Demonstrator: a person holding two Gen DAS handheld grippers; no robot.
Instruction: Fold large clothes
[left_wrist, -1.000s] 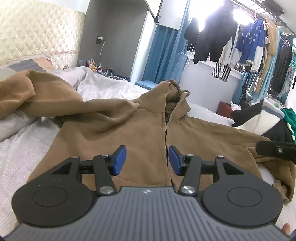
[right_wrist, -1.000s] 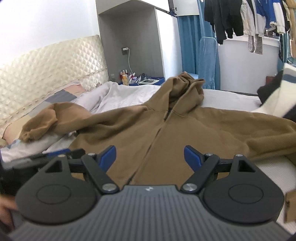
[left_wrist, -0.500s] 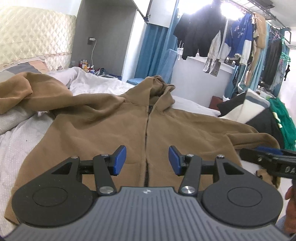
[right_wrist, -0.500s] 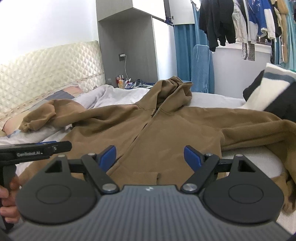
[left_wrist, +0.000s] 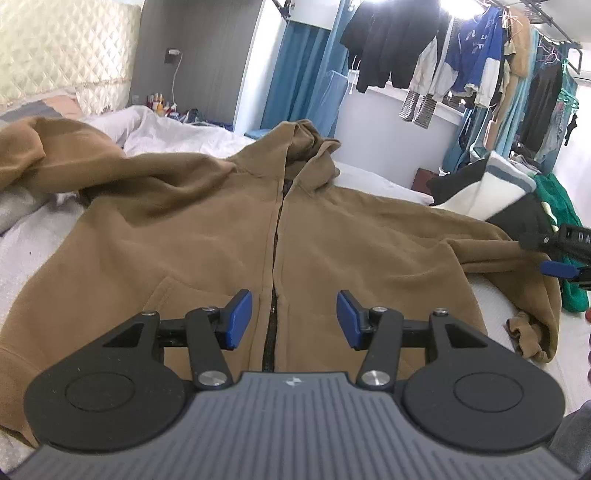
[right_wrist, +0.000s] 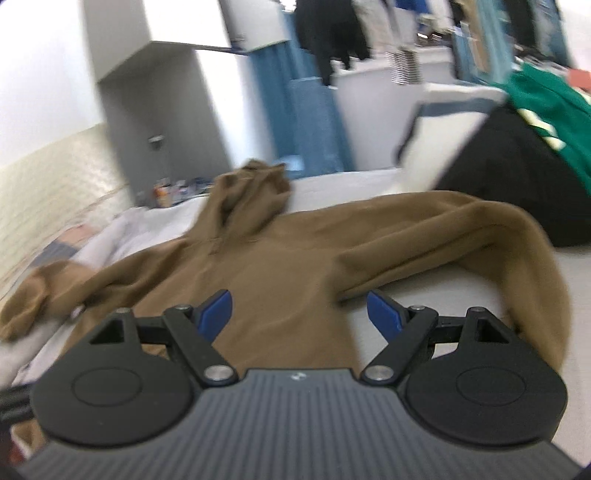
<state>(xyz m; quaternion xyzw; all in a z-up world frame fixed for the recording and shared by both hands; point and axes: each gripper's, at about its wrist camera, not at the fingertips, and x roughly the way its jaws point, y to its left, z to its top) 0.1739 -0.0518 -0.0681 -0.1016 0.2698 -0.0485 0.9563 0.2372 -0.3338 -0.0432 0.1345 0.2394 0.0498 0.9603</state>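
A brown zip hoodie (left_wrist: 221, 229) lies front up on the bed, hood toward the far side, both sleeves spread out. My left gripper (left_wrist: 294, 319) hovers open over the lower end of the zipper, nothing between its blue pads. In the blurred right wrist view, my right gripper (right_wrist: 299, 312) is open above the hoodie (right_wrist: 280, 273) near its right armpit, where the right sleeve (right_wrist: 480, 236) curls over the bed edge. The right gripper's tip (left_wrist: 557, 267) also shows at the right edge of the left wrist view, beside that sleeve.
A pile of black, white and green clothes (left_wrist: 517, 199) sits on the bed's far right. White bedding (left_wrist: 166, 129) lies behind the hoodie, with a quilted headboard (left_wrist: 55, 51) at left. Hanging clothes (left_wrist: 443, 55) fill a rail at the back. A nightstand with bottles (left_wrist: 159, 101) stands beyond.
Both grippers have shifted to the right across the hoodie. The right one has swung and rolled toward the right sleeve, its view now blurred. Jaw openings are unchanged.
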